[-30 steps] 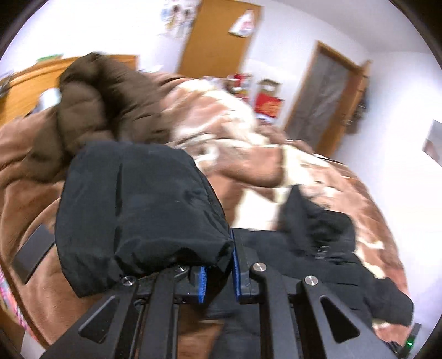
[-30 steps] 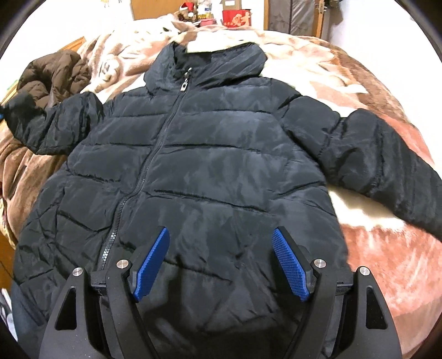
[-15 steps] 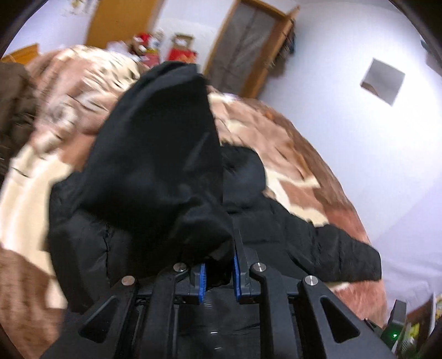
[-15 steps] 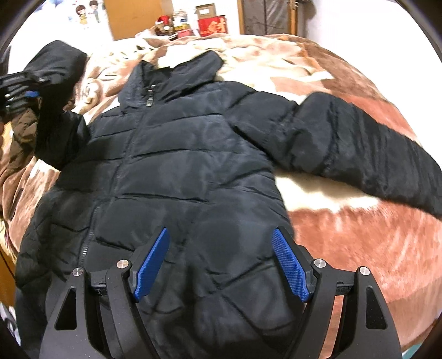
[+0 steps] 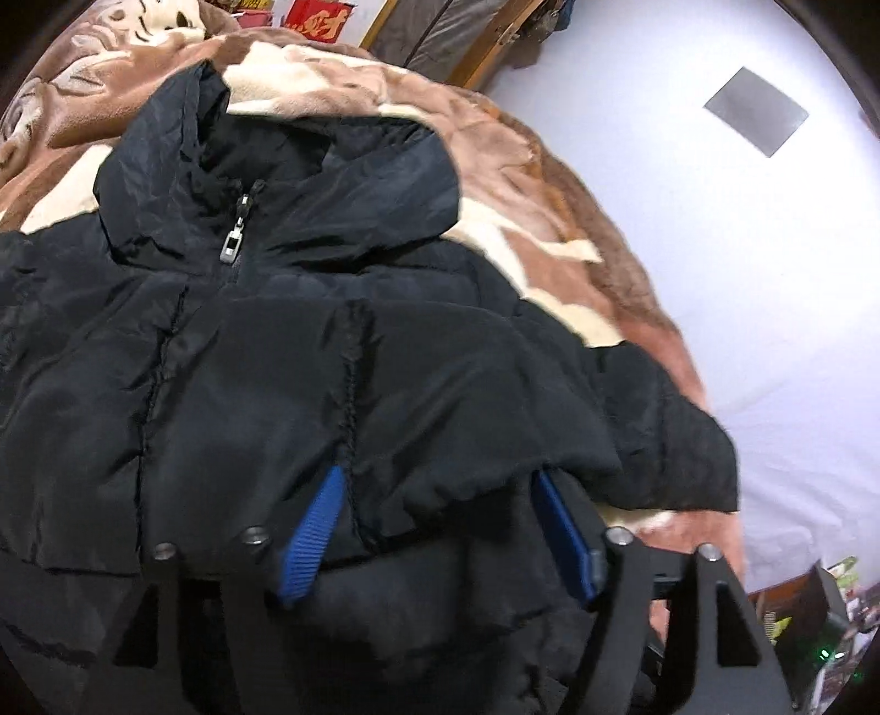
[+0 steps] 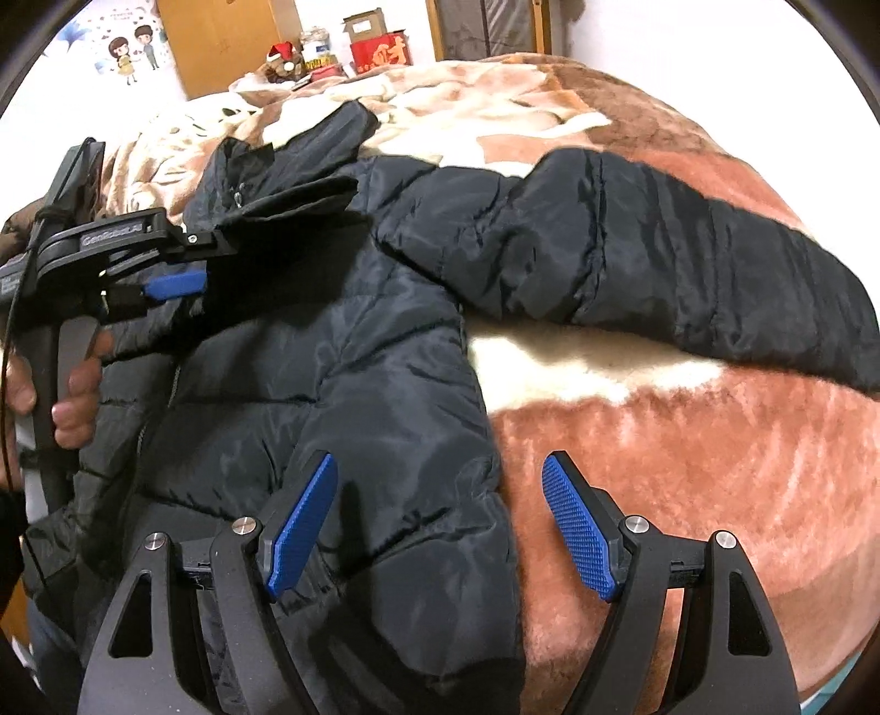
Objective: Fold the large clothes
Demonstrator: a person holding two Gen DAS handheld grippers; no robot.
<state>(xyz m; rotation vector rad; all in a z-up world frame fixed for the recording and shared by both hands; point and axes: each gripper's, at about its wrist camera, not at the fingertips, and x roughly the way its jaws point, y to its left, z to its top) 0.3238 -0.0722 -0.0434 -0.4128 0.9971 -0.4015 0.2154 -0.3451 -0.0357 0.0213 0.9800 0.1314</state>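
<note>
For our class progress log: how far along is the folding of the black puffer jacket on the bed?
Done: one sleeve lies folded across the black puffer jacket's chest. In hand: the left claw is opening, its cuff loose between the pads. Left: the other sleeve still stretches over the blanket; the open right claw holds nothing; body unfolded.

On the black body of the left tongs (image 6: 181, 269), seen from the right wrist camera, raised letters read roughly "GenRobot.AI"; the last characters are hard to make out. A red box (image 6: 382, 52) at the far side of the room carries a large gold Chinese character. In the left wrist view a red box (image 5: 322, 16) shows gold Chinese characters too, cut off by the frame edge. Nothing else is legible.
</note>
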